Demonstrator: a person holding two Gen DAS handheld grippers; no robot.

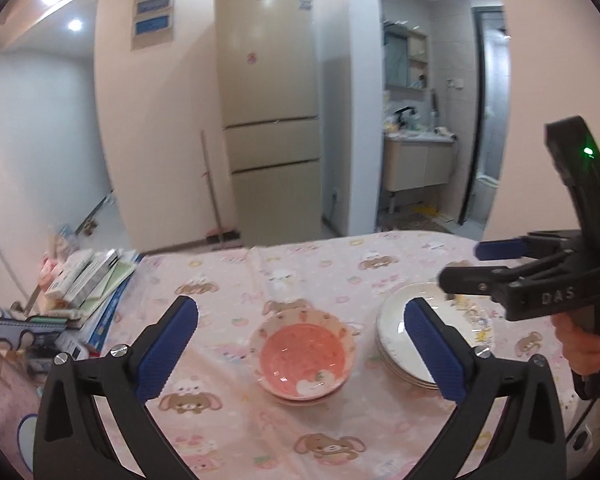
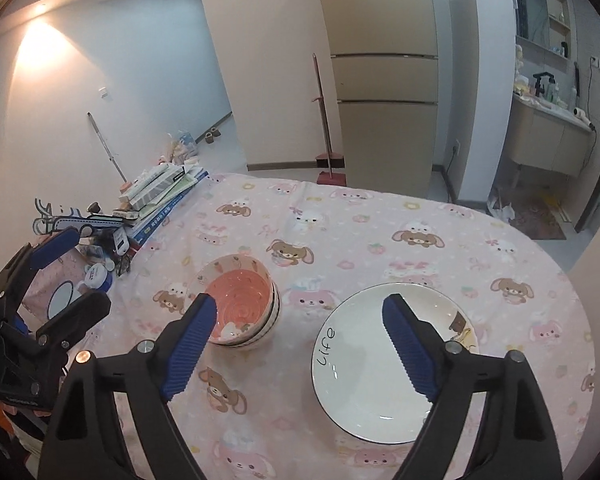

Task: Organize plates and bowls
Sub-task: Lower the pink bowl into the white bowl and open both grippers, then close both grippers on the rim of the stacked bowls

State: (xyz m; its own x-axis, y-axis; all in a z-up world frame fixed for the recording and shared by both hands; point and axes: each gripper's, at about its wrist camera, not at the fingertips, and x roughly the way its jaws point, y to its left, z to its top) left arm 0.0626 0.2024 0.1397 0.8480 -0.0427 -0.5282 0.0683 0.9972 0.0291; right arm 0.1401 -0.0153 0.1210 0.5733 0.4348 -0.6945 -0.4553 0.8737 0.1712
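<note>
On the pink cartoon tablecloth (image 2: 340, 232) a stack of pink bowls (image 2: 240, 308) sat left of a stack of white plates (image 2: 364, 368), the two close but apart. The left gripper (image 1: 300, 344) hung over the near side of the bowls, jaws spread wide and empty. The right gripper (image 2: 300, 340) hovered above the gap between bowls and plates, jaws likewise released. Books (image 2: 160, 192) were piled at the table's far left edge.

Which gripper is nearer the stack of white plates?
Right. The right gripper hovers open just above the stack of white plates; the left gripper is open over the pink bowls beside them.
</note>
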